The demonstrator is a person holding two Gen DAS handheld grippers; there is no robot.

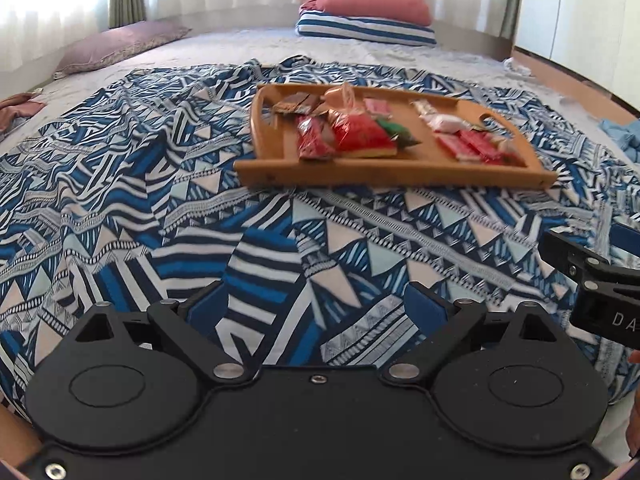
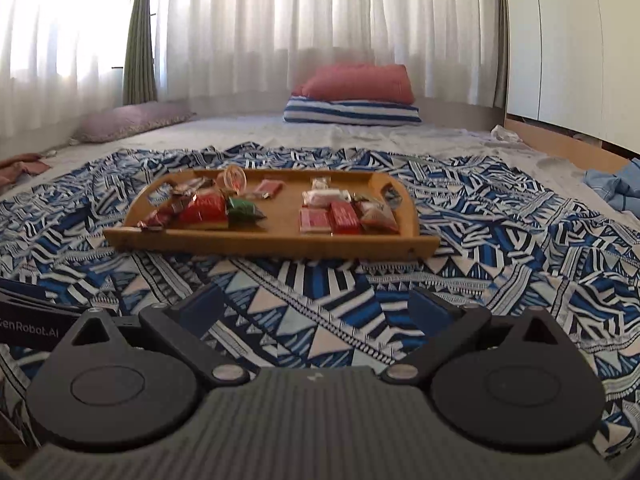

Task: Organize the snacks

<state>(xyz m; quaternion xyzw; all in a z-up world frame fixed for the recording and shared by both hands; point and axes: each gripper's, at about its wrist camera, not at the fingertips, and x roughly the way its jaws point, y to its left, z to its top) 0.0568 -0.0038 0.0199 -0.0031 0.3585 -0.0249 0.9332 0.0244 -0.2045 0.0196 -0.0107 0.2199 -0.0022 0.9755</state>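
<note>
The wrappers' print is too blurred to read, and only the near parts of each gripper's fingers show. The left gripper (image 1: 316,300) hangs over the patterned blue bedspread (image 1: 120,184), tilted downward, jaws spread with nothing between them. The right gripper (image 2: 316,300) points flatter, jaws equally wide and empty. The wooden tray (image 1: 392,170) lies ahead on the bedspread, well apart from both, holding the snack packets (image 1: 362,138) in two clusters. Only the right view shows the white wardrobe (image 2: 560,48).
</note>
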